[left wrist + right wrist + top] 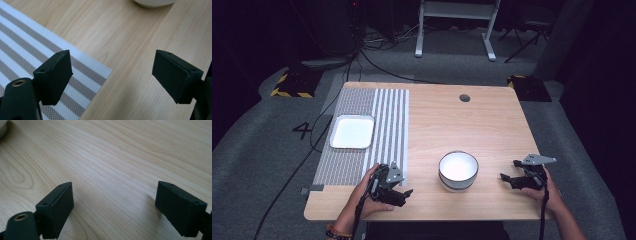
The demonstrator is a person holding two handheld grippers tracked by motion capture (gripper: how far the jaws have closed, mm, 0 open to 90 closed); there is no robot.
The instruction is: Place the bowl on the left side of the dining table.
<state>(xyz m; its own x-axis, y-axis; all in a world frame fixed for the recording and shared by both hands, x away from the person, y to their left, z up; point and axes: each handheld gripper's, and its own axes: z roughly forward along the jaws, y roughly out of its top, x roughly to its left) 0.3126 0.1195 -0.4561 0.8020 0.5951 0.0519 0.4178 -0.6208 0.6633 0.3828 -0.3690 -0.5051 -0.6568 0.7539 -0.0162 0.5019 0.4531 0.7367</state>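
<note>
Wood-grain table point(492, 125), striped grey-and-white placemat point(362, 135) along its left edge, running from the far edge almost to the near one. White square tray point(352, 131) sits on the mat's left half, about midway down. Left gripper point(404, 192) near the front edge, just off the mat's near right corner, pointed right toward the bowl; left gripper view has jaws spread wide, nothing between them, one over the mat corner, the other over bare wood. White bowl point(458, 170) with a dark band round its lower wall stands upright between the two grippers, near the front edge, slightly right of centre, touching neither. Right gripper point(508, 171) near the right front corner, pointed left at the bowl; jaws spread apart, empty, bare wood under them in right gripper view. Bowl rim just visible at that view's top left corner.
</note>
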